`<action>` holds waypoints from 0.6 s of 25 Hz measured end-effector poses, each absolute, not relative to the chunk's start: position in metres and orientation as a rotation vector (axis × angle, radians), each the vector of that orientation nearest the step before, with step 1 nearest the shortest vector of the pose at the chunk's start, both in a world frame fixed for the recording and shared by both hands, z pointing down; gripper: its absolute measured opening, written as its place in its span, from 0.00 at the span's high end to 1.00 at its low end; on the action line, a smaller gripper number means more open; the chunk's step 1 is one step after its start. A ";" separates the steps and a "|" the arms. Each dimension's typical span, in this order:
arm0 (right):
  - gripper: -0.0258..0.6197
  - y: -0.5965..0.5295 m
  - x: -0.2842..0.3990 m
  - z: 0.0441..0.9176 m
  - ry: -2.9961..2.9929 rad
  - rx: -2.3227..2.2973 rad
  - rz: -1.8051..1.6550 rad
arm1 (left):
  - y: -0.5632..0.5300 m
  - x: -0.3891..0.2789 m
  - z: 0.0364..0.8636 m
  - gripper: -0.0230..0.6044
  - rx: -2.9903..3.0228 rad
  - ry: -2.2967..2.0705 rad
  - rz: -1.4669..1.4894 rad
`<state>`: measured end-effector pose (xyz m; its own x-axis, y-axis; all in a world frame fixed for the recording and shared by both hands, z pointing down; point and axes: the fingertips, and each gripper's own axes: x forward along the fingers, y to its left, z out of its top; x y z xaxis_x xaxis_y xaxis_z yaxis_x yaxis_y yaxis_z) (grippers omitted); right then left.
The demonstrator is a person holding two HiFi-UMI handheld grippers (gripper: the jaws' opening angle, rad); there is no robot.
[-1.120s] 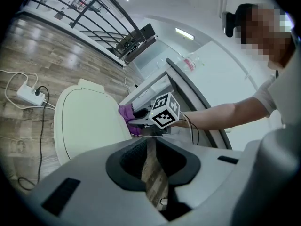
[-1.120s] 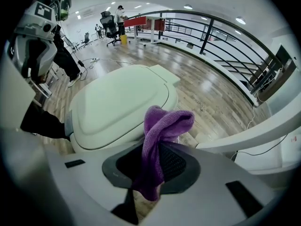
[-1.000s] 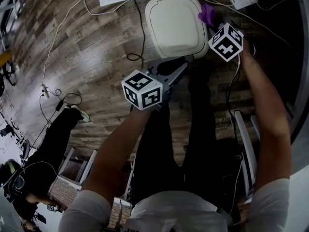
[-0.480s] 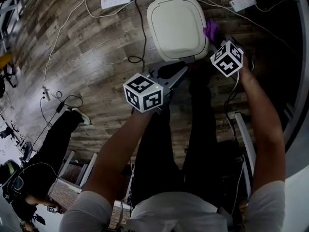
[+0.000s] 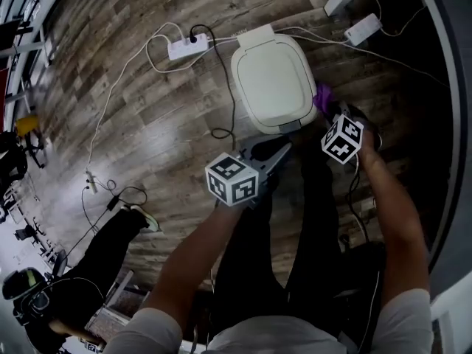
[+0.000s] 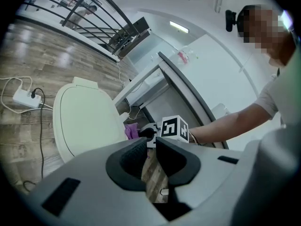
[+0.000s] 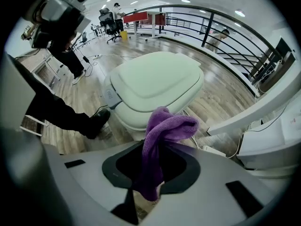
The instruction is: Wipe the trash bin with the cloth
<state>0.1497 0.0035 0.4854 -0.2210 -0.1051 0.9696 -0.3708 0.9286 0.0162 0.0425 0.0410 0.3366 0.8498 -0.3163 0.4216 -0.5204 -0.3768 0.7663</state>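
Wood floor [image 5: 169, 116] underfoot, trash bin [image 5: 274, 80] at twelve o'clock. Nearest it, the right gripper [image 7: 153, 166] pinches the purple cloth [image 7: 162, 131] beside the bin's four-o'clock edge; the left gripper [image 6: 151, 157], jaws narrow and empty, hangs at six.

The trash bin [image 5: 274, 81] looks like smooth cream plastic with a soft satin sheen, and the floor [image 5: 147, 102] around it is streaky wood-grain plank, faintly glossy. At the bin's four o'clock, the cloth [image 7: 162, 126] is matt purple fabric, nappy and finely knitted. The left hand-held gripper [image 6: 150, 149] and right hand-held gripper [image 7: 153, 161] have matt grey plastic shells and dark, rubbery-looking pads [image 6: 133, 157], ribbed on the left one.
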 end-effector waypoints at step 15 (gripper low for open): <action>0.82 0.081 0.169 0.460 -1.773 0.495 0.341 | 0.074 0.047 0.317 0.87 2.079 -0.443 0.436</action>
